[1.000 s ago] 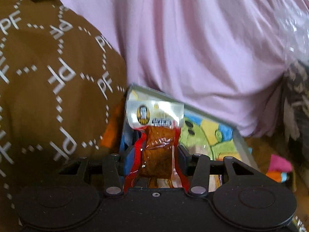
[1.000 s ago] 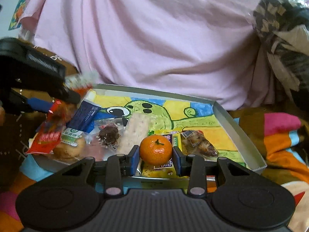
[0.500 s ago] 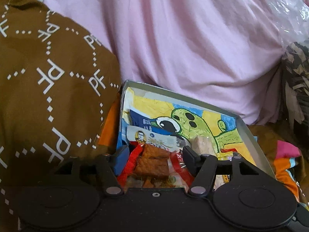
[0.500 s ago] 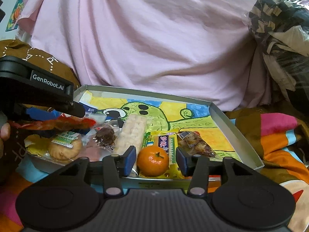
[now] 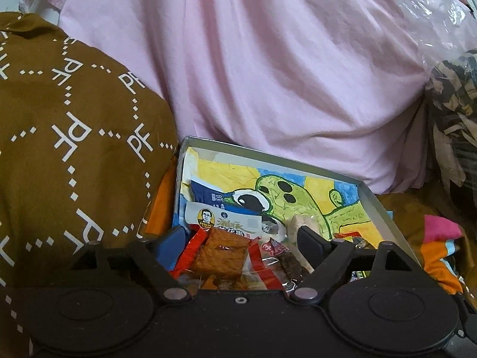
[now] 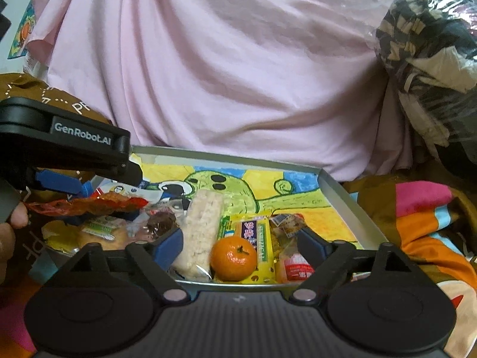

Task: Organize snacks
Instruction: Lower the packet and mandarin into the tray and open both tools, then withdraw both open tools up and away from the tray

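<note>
Opening wide, the left gripper spreads its black and blue jaws on either side of a red-edged clear packet holding a brown dried tofu slab; neither pad presses the packet, which lies at the near left end of the shallow grey metal tray lined with a yellow, blue and green cartoon drawing. From the right wrist view the same packet sits below the left gripper, on top of other wrapped snacks. The right gripper is also opening, jaws well apart, with a small round orange mandarin lying free between them at the tray's near edge. The mandarin rests beside a long clear-wrapped pale rice cracker bar on its left and against a yellow and green candy pack behind it. A clear-wrapped brown bun with a green label lies at the tray's left end. Pink draped cloth rises behind the tray; a brown fabric with white PF lettering crowds the left. A fingertip shows at the left margin.
</note>
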A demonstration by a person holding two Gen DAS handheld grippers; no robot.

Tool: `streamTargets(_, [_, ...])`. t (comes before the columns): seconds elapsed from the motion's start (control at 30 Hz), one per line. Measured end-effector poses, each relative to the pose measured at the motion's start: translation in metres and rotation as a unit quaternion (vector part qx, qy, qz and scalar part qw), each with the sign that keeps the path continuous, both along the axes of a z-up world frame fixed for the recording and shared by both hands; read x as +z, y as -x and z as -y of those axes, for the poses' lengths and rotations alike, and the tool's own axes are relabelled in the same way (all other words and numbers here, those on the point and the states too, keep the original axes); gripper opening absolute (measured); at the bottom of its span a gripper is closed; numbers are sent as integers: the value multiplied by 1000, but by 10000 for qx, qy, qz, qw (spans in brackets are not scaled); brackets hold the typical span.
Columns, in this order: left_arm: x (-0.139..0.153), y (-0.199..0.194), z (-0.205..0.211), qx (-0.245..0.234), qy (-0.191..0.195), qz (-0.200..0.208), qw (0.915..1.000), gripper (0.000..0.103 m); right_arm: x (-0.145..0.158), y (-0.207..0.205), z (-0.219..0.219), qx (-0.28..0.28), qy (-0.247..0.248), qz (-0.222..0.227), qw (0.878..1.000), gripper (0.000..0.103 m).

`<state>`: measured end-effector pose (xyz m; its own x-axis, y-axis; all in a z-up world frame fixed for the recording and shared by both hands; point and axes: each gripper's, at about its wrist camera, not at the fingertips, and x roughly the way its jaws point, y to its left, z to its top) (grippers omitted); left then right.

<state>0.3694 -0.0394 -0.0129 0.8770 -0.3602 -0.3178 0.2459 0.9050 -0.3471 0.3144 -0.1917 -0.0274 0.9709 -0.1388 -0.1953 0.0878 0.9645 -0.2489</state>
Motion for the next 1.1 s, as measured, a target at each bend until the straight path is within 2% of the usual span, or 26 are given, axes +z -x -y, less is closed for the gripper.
streamTargets(0.07, [2, 2, 0, 87, 38, 4, 10000, 96, 2, 2, 0, -39, -15, 60, 10000, 97])
streamTargets(0.27, [10, 9, 2, 156, -31, 135, 9998, 102, 14, 8, 6, -193, -216, 272, 9992, 103])
streamTargets(0.5, [15, 17, 8, 216, -113, 177, 9995, 102, 26, 16, 16, -323, -444, 464, 9974, 103])
streamTargets(0.67, [19, 28, 12, 438, -178, 232, 9986, 102, 33, 24, 23, -405, -530, 544, 9963, 103])
streamTargets(1.1, [47, 67, 13, 739, -300, 358, 9962, 102, 60, 56, 39, -401, -796, 823, 9926, 103])
